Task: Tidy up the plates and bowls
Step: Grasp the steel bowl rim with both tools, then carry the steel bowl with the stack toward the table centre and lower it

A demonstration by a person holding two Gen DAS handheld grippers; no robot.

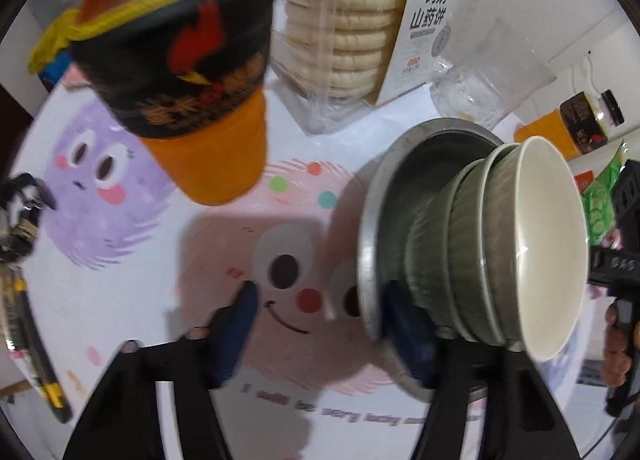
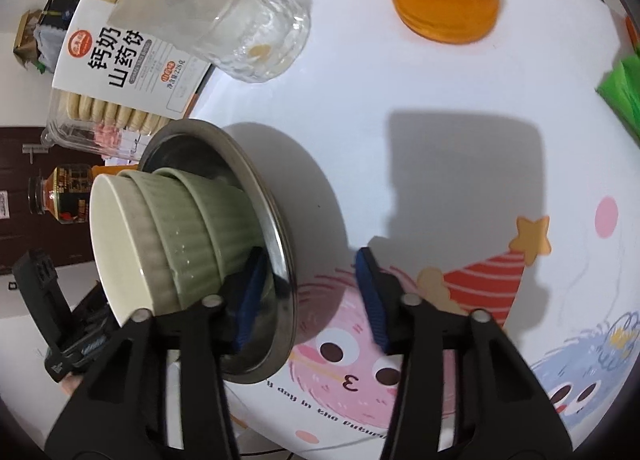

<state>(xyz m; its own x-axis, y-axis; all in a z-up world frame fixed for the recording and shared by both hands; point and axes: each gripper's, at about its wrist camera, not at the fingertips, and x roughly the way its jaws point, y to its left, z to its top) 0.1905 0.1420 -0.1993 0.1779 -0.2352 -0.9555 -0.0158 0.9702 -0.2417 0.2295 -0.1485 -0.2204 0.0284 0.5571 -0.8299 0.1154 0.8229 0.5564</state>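
A shallow round metal plate (image 2: 280,228) sits on the white cartoon-printed tablecloth (image 2: 460,72), near the table's far edge where the clear box of round biscuits (image 2: 120,60) and an empty ribbed glass tumbler (image 2: 248,32) stand. Nested inside it is a stack of ribbed green ceramic bowls (image 2: 188,220) with a cream-lined top bowl (image 1: 548,244).

The left gripper (image 1: 324,324) has its jaws spread, one blue pad (image 1: 404,324) just beside the plate's rim and the other over bare cloth. The right gripper (image 2: 308,296) is likewise spread wide, straddling the plate's rim with one pad (image 2: 250,292) inside the plate against the lowest bowl and the other outside; whether either pad actually touches is hard to say through the fisheye blur.

The stack will likely be heavy and top-loaded, and the glazed ceramic is slippery and will chip. The thin metal rim is stiff but slick, so a pinch there from both sides, kept level, seems safest. An orange drink bottle with a dark label (image 1: 188,60) stands close by.
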